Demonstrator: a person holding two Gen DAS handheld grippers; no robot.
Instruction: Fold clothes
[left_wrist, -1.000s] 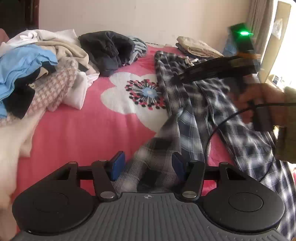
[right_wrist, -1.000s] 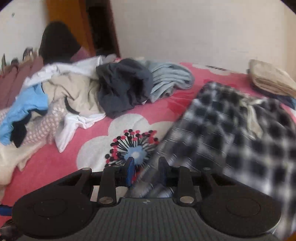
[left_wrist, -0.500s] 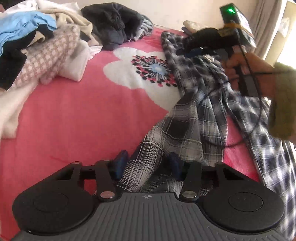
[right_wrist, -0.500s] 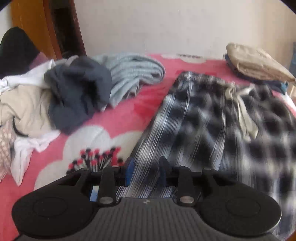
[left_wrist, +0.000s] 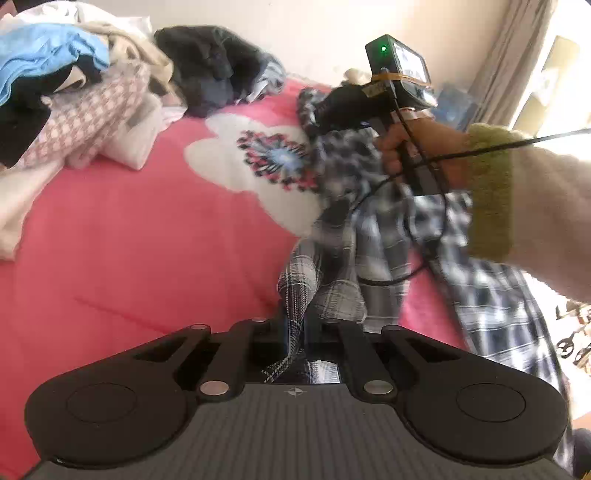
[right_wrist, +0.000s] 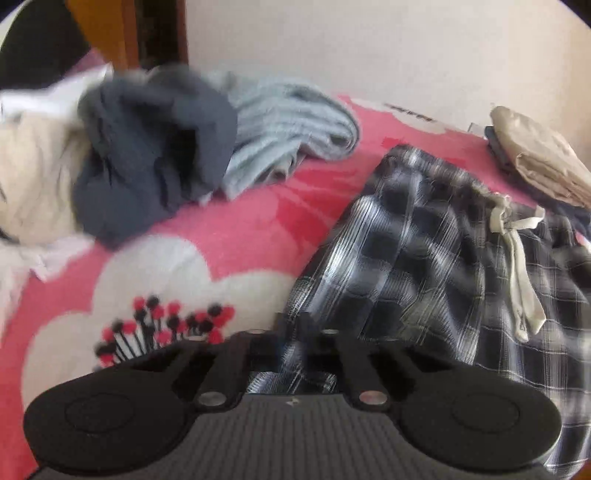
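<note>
Black-and-white plaid trousers (left_wrist: 373, 236) lie lengthwise on the pink bed, waistband and pale drawstring (right_wrist: 517, 258) at the far end. My left gripper (left_wrist: 295, 321) is closing its jaws on a bunched fold of one trouser leg, pads pressing the cloth. In the right wrist view my right gripper (right_wrist: 295, 326) is closing on the left edge of the plaid trousers (right_wrist: 424, 258) below the waistband, fabric pinched between its fingers. The left wrist view shows that right gripper (left_wrist: 321, 110) held in a person's hand (left_wrist: 399, 147) with an olive cuff.
A heap of unfolded clothes (left_wrist: 74, 92) fills the bed's left side, with a dark grey garment (right_wrist: 155, 166) and a light blue knit (right_wrist: 288, 129) near the wall. A folded beige garment (right_wrist: 535, 162) sits at the far right. The pink flowered bedspread (left_wrist: 129, 240) lies between.
Both grippers' jaws came together onto the plaid cloth. The right gripper moved toward the waistband end, and the left one sank a little over the leg.
</note>
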